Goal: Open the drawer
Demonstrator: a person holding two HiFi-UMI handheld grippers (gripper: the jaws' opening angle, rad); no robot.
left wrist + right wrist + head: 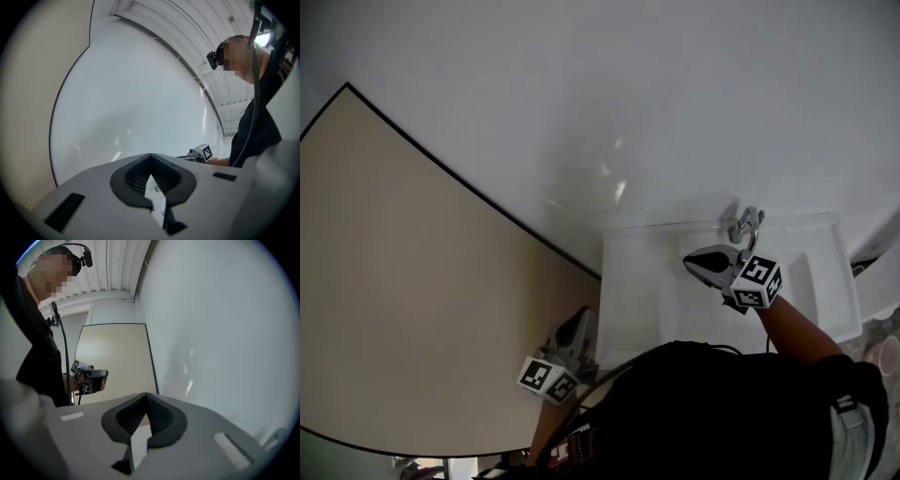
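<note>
No drawer front or handle shows in any view. My right gripper (690, 262) hangs over a white basin (825, 291), just below its metal tap (748, 225). Its jaws are shut with nothing between them (146, 395). My left gripper (583, 317) is lower left, beside the basin's left edge. It is also shut and empty (150, 155). Each gripper appears small in the other's view: the right gripper (200, 152) and the left gripper (93, 378).
A broad plain white surface (609, 103) fills the space ahead of both grippers. A beige panel (403, 300) with a dark border lies to its left. My dark-clothed body (722, 412) covers the bottom of the head view.
</note>
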